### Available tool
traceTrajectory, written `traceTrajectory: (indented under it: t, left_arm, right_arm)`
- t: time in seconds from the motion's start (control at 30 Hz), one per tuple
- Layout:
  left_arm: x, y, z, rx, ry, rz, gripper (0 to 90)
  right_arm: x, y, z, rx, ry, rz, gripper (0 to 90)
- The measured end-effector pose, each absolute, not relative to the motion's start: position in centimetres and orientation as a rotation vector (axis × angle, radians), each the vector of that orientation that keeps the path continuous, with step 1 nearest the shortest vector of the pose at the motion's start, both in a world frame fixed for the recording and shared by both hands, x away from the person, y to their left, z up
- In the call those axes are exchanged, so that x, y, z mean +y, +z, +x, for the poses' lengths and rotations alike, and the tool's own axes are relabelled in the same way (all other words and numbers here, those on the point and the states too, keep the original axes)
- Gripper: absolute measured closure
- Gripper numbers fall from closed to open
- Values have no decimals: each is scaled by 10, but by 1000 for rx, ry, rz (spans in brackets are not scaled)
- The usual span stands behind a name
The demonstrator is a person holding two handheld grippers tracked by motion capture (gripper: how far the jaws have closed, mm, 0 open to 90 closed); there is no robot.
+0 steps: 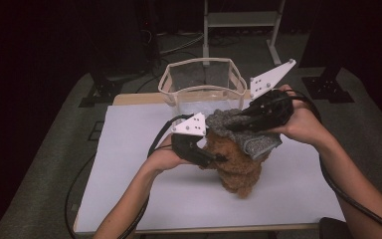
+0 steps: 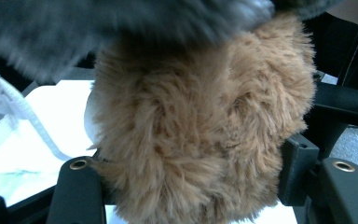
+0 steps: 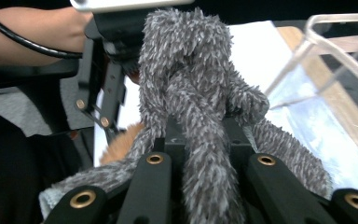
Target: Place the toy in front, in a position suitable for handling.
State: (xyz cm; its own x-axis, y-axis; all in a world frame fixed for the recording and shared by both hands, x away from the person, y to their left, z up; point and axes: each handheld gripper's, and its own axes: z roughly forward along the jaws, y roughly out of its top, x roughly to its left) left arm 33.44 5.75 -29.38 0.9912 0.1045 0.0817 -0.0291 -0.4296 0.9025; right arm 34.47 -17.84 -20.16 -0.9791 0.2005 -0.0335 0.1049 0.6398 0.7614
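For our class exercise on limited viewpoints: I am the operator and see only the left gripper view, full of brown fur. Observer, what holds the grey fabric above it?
Observer: The right gripper is shut on the grey fuzzy cloth, pinching a bunched fold.
Operator: Is my brown item on the table?
Observer: The brown fuzzy cloth hangs from the left gripper, its lower end about at the white table.
Operator: Anything behind them?
Observer: A clear plastic basket stands at the table's far edge.

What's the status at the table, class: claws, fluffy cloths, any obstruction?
Left claw grips brown fluffy cloth. Right claw shut on grey fluffy cloth. Clear bin behind, unobstructed.
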Motion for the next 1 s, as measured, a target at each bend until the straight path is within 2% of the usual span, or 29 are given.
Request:
traceTrajectory:
  t: [0.3,0.37,0.5,0.67,0.8,0.83,1.0]
  left_arm:
    - [66,-296,335,72,140,1995,334]
    - [69,-294,335,86,127,2006,296]
    - [79,-285,332,101,149,2036,207]
    - [93,-274,324,108,177,2020,178]
    - [98,-281,321,126,192,2083,183]
    - [102,-284,321,136,198,2089,210]
    - [124,-295,320,187,205,2079,228]
  right_arm:
    - [-227,-216,342,2668,1425,366,757]
    - [-229,-220,343,2659,1460,370,758]
    - [-210,-228,347,2678,1438,349,758]
    - [-176,-230,350,2703,1426,277,758]
    - [-141,-234,349,2741,1386,199,756]
    - [-135,-235,349,2740,1369,187,756]
    - [-128,-241,350,2732,1426,166,755]
